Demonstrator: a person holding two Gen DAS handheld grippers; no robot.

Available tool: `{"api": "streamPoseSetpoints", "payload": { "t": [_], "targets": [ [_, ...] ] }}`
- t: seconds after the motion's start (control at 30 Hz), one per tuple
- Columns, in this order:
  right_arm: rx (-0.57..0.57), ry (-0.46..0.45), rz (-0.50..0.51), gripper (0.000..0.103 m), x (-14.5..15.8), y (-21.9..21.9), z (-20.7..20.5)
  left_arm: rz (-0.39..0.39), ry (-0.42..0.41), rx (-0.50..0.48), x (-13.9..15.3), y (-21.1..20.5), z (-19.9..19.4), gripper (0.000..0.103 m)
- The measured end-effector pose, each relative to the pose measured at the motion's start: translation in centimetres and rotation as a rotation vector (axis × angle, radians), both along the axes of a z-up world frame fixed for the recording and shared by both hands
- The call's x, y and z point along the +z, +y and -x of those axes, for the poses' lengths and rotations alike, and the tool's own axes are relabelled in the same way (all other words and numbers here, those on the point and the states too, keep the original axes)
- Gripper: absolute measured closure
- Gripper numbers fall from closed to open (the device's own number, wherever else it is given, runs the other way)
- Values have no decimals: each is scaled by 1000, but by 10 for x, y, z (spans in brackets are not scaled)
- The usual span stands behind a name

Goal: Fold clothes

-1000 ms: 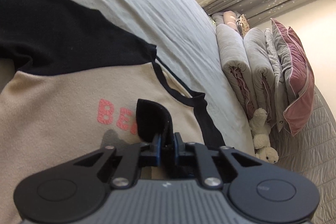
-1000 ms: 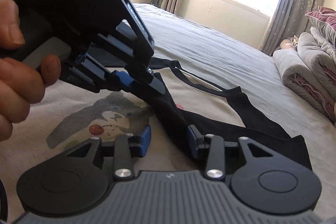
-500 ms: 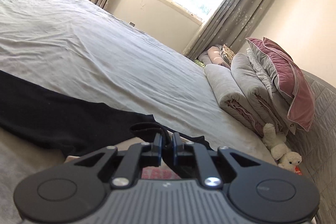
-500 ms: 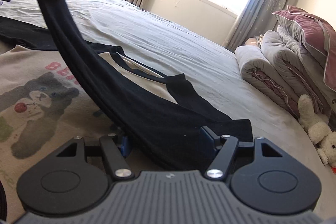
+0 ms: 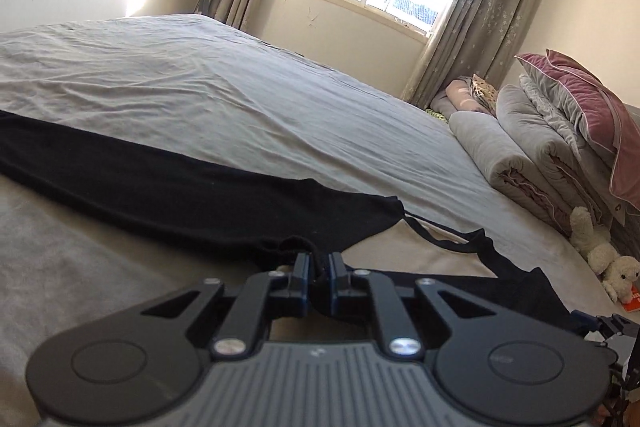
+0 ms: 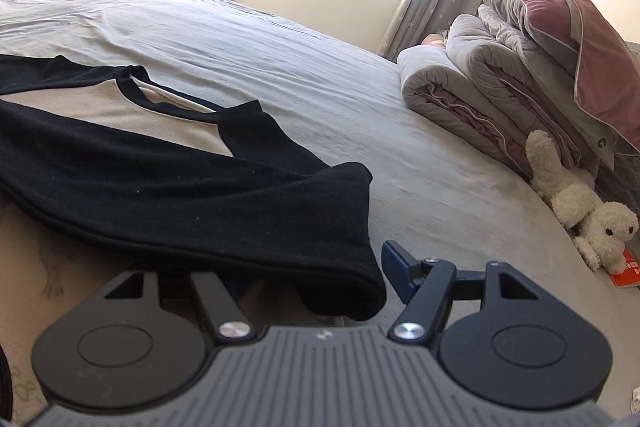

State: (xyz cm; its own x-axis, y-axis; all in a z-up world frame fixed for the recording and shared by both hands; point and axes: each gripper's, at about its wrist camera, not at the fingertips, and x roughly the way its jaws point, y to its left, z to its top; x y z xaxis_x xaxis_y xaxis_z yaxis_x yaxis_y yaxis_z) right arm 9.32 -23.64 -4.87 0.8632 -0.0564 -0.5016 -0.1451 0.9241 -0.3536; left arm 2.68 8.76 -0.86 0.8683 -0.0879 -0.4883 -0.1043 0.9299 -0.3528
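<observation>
Left gripper (image 5: pixel 319 269) has drawn the black sleeve (image 5: pixel 168 195) flat across the shirt, toward nine o'clock. Right gripper (image 6: pixel 316 273) jaws have just been opening; the sleeve lies slack between them.

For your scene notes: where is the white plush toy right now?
In both wrist views the white plush toy lies far right on the bed, below the folded quilts, beside an orange booklet.

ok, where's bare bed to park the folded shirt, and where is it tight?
Free: the wide grey sheet between the shirt's black sleeve and the window wall, and the strip between the shirt's shoulder and the rolled quilts. Crowded: the right edge, with quilts, pink pillow, plush dog and a red booklet.
</observation>
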Motion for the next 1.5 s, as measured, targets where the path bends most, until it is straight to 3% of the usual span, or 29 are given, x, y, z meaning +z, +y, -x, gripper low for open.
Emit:
{"api": "streamPoseSetpoints", "payload": {
  "t": [0.3,0.37,0.43,0.47,0.6,0.67,0.7,0.73,0.87,1.0,1.17,1.27,1.33,1.4,1.5],
  "targets": [
    [0,-16,105,34,-5,-9,3,-24,98,-60,-22,-3,16,92],
    [3,-17,82,34,-4,-16,4,1,104,-84,-22,-1,14,81],
    [6,-18,80,34,-4,-17,4,57,99,-101,-21,4,11,52],
    [7,-20,85,34,-4,-17,4,85,96,-105,-20,6,9,50],
    [12,-24,97,34,-4,-15,4,140,106,-68,-22,10,-4,53],
    [14,-23,89,34,-3,-17,4,117,133,-39,-23,8,-11,68],
    [13,-23,85,34,-3,-19,4,80,164,-20,-23,5,-15,95],
    [11,-23,82,34,-2,-21,4,50,178,-5,-23,2,-16,96],
    [-45,0,65,34,0,-38,-1,-39,153,41,-17,-8,-6,97],
    [-77,47,-49,34,2,-60,-6,-50,173,63,-19,-7,-2,96],
    [-66,79,-48,34,5,-58,-8,-80,171,56,-15,-11,-1,95],
    [-33,113,-71,34,13,-61,-7,-51,160,11,-16,-6,-2,87],
    [14,142,-121,34,23,-67,-4,-10,146,-30,-15,1,-2,70],
    [72,173,-166,34,35,-71,0,22,127,-54,-13,6,-3,62],
    [151,192,-218,33,50,-75,7,69,110,-76,-11,13,-8,59]
  ]
}}
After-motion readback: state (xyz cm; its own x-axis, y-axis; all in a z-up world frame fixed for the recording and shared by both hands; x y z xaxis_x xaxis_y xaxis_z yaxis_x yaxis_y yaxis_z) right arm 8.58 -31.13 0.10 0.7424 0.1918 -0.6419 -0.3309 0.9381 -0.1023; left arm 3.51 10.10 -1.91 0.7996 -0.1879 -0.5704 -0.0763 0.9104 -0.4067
